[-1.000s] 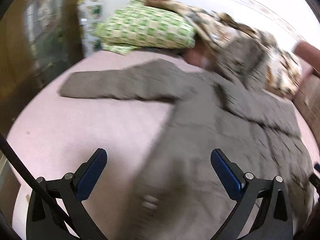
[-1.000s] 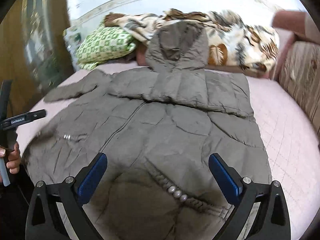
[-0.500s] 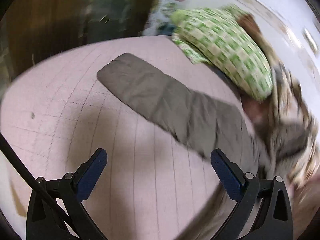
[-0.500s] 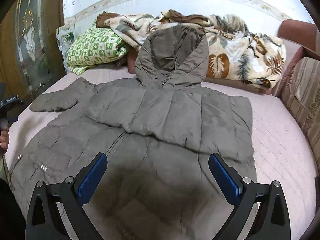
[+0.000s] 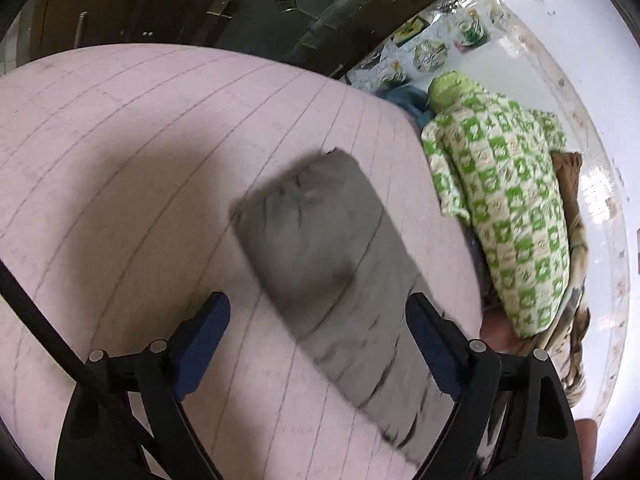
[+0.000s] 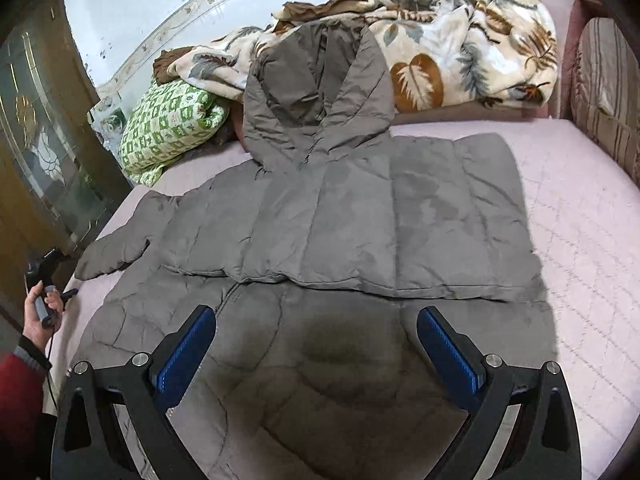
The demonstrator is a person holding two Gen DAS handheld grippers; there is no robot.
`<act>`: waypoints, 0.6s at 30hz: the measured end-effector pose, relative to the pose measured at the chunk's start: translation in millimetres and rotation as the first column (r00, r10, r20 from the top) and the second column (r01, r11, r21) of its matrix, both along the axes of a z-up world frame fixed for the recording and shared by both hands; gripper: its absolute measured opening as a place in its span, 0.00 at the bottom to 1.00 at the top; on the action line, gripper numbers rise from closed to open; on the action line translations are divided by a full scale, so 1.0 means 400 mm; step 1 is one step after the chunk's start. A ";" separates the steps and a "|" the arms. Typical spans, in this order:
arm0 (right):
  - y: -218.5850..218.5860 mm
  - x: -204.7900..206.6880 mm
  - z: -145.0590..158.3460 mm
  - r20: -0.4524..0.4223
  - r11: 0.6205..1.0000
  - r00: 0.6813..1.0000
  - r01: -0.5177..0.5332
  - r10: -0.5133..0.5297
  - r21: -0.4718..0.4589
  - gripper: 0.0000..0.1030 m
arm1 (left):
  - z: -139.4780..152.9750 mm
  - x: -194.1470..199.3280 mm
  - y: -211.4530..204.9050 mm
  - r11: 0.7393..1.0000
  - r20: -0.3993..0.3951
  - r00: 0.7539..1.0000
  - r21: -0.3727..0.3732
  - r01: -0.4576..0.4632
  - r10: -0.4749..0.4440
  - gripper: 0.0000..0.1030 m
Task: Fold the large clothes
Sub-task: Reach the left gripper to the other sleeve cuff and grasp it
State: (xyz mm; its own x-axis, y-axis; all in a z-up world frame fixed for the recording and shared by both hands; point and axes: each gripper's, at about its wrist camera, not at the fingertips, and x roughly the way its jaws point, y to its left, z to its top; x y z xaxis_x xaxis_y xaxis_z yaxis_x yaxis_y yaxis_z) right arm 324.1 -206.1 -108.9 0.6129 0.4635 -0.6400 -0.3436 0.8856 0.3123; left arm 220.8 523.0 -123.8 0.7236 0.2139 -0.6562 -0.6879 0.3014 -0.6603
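A grey hooded puffer coat (image 6: pixel 340 232) lies spread on the pink bed sheet (image 6: pixel 580 240). Its hood (image 6: pixel 316 92) rests against the bedding at the back, and one sleeve is folded across the chest. The other sleeve (image 5: pixel 320 240) stretches out flat to the left, with its cuff (image 6: pixel 104 256) near the bed's edge. My left gripper (image 5: pixel 318 312) hovers low over this sleeve. Its jaws are closing with the sleeve lying between and beyond them, and the pads do not press on it. My right gripper (image 6: pixel 316 320) stands open above the coat's lower body with nothing in it.
A green checked pillow (image 5: pixel 504 208) and a leaf-patterned blanket (image 6: pixel 460 48) are piled at the head of the bed. A dark wooden door with glass (image 6: pixel 36 148) stands along the left side. A striped cushion (image 6: pixel 604 92) sits at the right. A hand (image 6: pixel 38 304) holds the left gripper's handle.
The left view swung from the coat's body to the outstretched sleeve, rolled, and came close to the cuff; its jaws narrowed a little. The right gripper moved up the coat toward the hood.
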 end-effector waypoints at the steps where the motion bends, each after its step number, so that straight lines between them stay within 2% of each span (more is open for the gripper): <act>1: 0.011 0.001 -0.002 0.004 1.000 1.000 -0.005 0.005 -0.009 0.99 | -0.002 0.010 0.007 1.000 0.021 1.000 -0.001 0.005 -0.005 0.86; 4: 0.035 0.000 -0.007 0.009 0.999 1.000 -0.025 0.025 -0.028 0.99 | -0.011 0.050 0.025 1.000 0.042 0.999 0.004 0.004 -0.004 0.86; 6: 0.038 0.003 -0.008 0.009 0.999 1.000 -0.027 0.027 -0.026 0.99 | -0.007 0.076 0.030 0.999 0.015 1.000 0.037 -0.006 0.005 0.78; 7: 0.040 0.005 -0.008 0.010 0.999 1.000 -0.025 0.025 -0.022 0.99 | -0.008 0.085 0.034 0.999 -0.008 1.000 0.049 -0.021 0.021 0.51; 8: 0.040 0.007 -0.008 0.011 1.000 1.000 -0.021 0.021 -0.021 0.99 | -0.014 0.088 0.038 0.999 -0.020 0.999 0.043 -0.027 0.028 0.18; 9: 0.039 0.009 -0.010 0.010 1.000 1.000 -0.018 0.018 -0.021 0.99 | -0.027 0.093 0.044 1.000 -0.010 1.000 0.008 -0.016 0.016 0.14; 10: 0.038 0.010 -0.011 0.008 1.000 1.000 -0.015 0.015 -0.020 0.99 | -0.030 0.089 0.044 1.000 -0.001 1.000 -0.001 -0.027 0.027 0.14; 12: 0.036 0.011 -0.013 0.005 1.000 1.000 -0.009 0.010 -0.021 0.99 | -0.013 0.086 0.032 0.999 -0.020 0.999 0.035 -0.033 0.034 0.13; 16: 0.024 0.010 -0.007 0.012 1.000 1.000 0.010 -0.009 -0.007 0.99 | 0.088 0.099 -0.023 0.985 -0.018 1.000 0.174 0.004 -0.001 0.12; 18: 0.020 0.008 -0.003 0.017 1.000 1.000 0.015 -0.015 0.001 0.99 | 0.170 0.101 -0.073 0.965 0.017 0.999 0.258 0.035 -0.040 0.12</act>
